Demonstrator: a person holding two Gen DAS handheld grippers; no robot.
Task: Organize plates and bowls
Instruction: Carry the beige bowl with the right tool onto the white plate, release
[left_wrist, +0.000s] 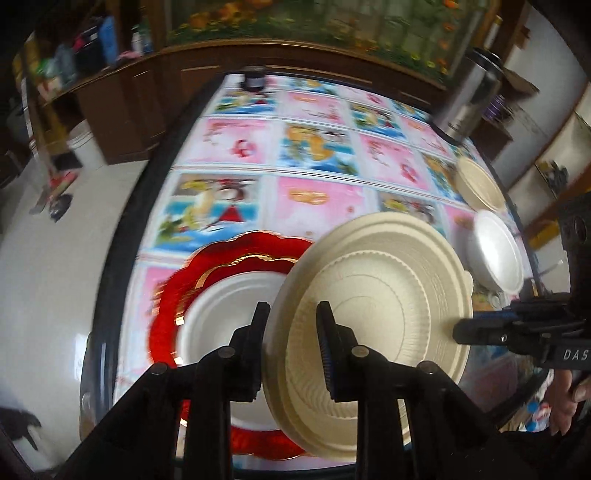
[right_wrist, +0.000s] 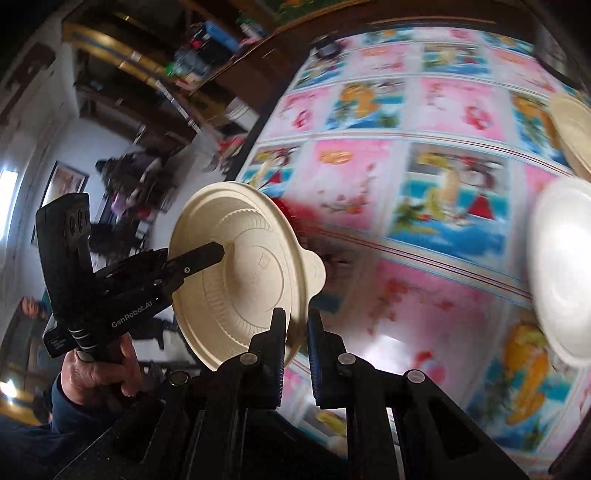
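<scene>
My left gripper (left_wrist: 291, 314) is clamped on the rim of a cream bowl (left_wrist: 376, 295), which hangs tilted on edge above the table (left_wrist: 221, 147). My right gripper (right_wrist: 295, 321) sits at the bowl's opposite rim; its fingers straddle the edge, but motion blur leaves me unsure whether they are pinching it. Below the bowl, a white plate (left_wrist: 225, 317) rests in a red tray (left_wrist: 166, 317). Farther right on the table lie a white bowl (left_wrist: 496, 254) and another cream dish (left_wrist: 476, 182), near each other.

The cartoon-print table (left_wrist: 314, 155) carries a red plate (left_wrist: 166, 317), cream plate (left_wrist: 476, 184) and white bowl (left_wrist: 498, 254).
</scene>
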